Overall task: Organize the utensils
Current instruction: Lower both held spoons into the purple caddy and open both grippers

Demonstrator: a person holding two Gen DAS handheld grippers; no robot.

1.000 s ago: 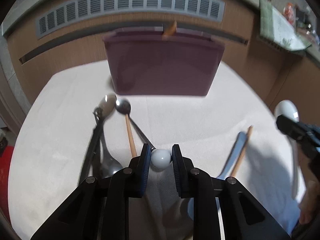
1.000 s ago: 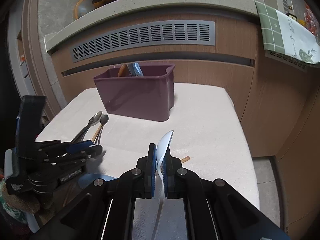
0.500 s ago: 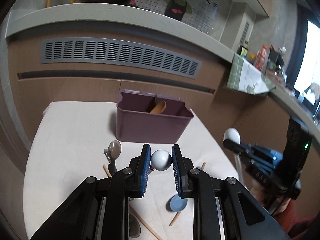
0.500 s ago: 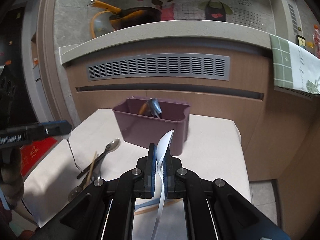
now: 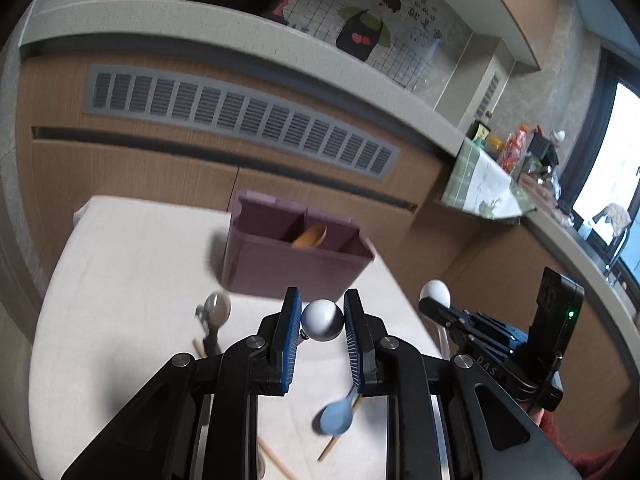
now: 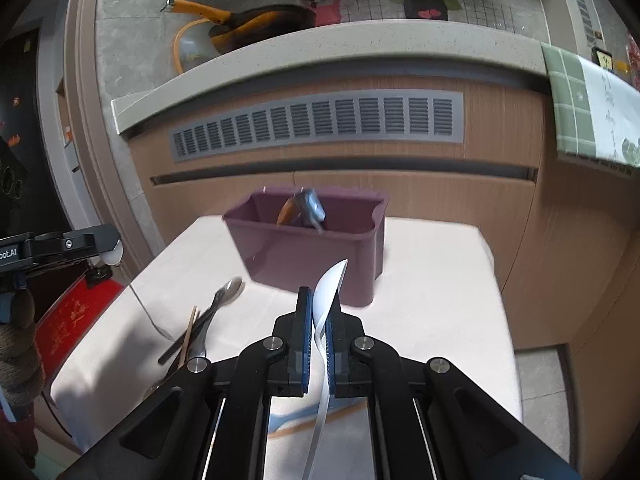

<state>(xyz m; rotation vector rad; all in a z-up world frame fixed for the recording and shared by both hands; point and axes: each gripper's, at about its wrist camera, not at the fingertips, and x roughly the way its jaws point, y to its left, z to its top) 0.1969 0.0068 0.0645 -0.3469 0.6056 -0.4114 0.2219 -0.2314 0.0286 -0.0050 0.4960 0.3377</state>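
My left gripper (image 5: 320,330) is shut on a white-bowled spoon (image 5: 322,319), held above the table; it also shows in the right wrist view (image 6: 110,257). My right gripper (image 6: 318,334) is shut on a white spoon (image 6: 329,284), edge-on, held in the air; it shows at right in the left wrist view (image 5: 435,292). The purple utensil caddy (image 5: 296,260) stands at the table's far side, holding a wooden spoon (image 5: 310,236) and a metal utensil (image 6: 312,206). A blue spoon (image 5: 336,416), metal spoons (image 6: 228,292) and chopsticks (image 6: 188,336) lie on the white cloth.
The cloth-covered table (image 6: 432,280) stands against a wooden counter front with a grey vent (image 6: 320,124). A green towel (image 6: 588,108) hangs at right. The table's right edge drops to the floor (image 6: 540,376).
Both grippers rose from the table with their spoons held. The left view now looks down on the caddy from higher, and the caddy sits farther off.
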